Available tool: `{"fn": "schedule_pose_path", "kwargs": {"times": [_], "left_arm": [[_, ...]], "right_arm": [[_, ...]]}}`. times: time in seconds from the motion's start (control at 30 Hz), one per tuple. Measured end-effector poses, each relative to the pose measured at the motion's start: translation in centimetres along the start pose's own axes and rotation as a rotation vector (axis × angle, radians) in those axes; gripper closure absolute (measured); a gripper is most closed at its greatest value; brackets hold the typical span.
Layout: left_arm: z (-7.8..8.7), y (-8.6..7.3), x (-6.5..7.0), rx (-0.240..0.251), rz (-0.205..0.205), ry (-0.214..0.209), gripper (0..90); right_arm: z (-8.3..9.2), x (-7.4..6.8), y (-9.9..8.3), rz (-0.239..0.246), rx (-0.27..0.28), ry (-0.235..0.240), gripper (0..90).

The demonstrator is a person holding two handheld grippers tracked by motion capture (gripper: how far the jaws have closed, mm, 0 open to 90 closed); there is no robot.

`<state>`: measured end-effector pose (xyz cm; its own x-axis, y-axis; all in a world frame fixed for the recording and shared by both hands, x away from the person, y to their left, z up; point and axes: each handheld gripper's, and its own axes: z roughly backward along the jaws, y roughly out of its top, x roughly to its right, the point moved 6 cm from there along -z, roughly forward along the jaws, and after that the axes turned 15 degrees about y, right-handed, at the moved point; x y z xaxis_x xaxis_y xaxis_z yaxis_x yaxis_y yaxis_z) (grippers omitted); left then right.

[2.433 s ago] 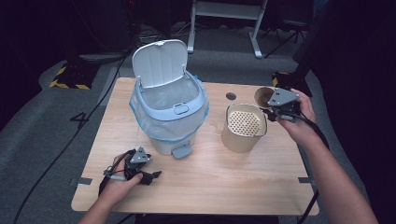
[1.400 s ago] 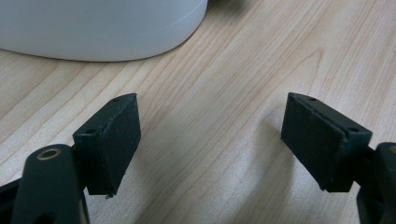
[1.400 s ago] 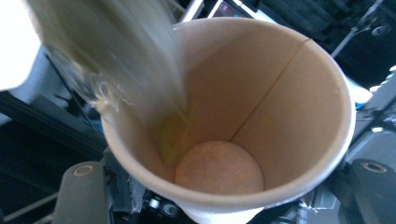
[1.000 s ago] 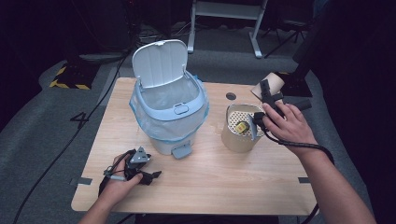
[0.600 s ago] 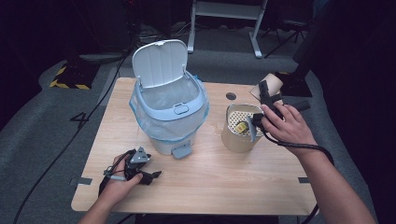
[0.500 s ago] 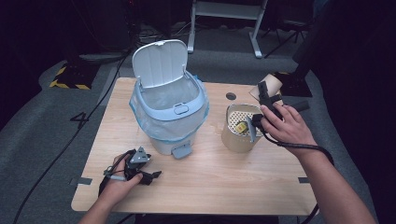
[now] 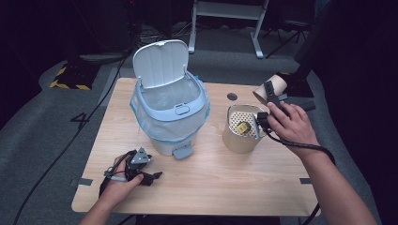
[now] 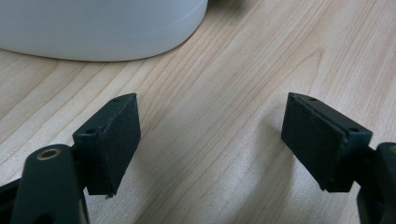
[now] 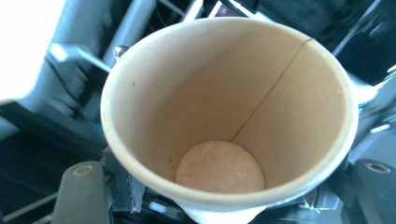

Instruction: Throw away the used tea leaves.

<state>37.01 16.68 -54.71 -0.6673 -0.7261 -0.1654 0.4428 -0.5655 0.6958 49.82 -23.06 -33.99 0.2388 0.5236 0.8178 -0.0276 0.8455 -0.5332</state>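
The paper cup (image 9: 229, 126) is clamped in the right gripper (image 7: 272, 101); the left gripper (image 8: 210, 149) rests with jaws apart on the table (image 7: 225, 183).

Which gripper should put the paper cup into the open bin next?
Right, probably. The right gripper already holds the empty paper cup, up beside the perforated container. The left gripper is open and empty, resting low on the table by the bin.
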Motion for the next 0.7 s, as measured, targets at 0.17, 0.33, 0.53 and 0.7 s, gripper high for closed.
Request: {"fn": "schedule_pose_path", "kwargs": {"times": [0.17,0.33,0.53,0.7], "left_arm": [[0.0,0.0,0.0,0.000,0.000,0.000,20.2],[0.0,0.0,0.0,0.000,0.000,0.000,20.2],[0.0,0.0,0.0,0.000,0.002,0.002,20.2],[0.0,0.0,0.0,0.000,0.001,0.001,20.2]], "right_arm": [[-0.7,-0.7,-0.8,-0.385,0.173,0.172,30.5],[-1.2,-1.6,-0.6,-0.763,0.373,0.374,30.5],[-1.1,-2.0,-0.7,-1.135,0.572,0.571,30.3],[-0.5,-2.5,-0.4,-1.373,0.664,0.750,30.2]]}}
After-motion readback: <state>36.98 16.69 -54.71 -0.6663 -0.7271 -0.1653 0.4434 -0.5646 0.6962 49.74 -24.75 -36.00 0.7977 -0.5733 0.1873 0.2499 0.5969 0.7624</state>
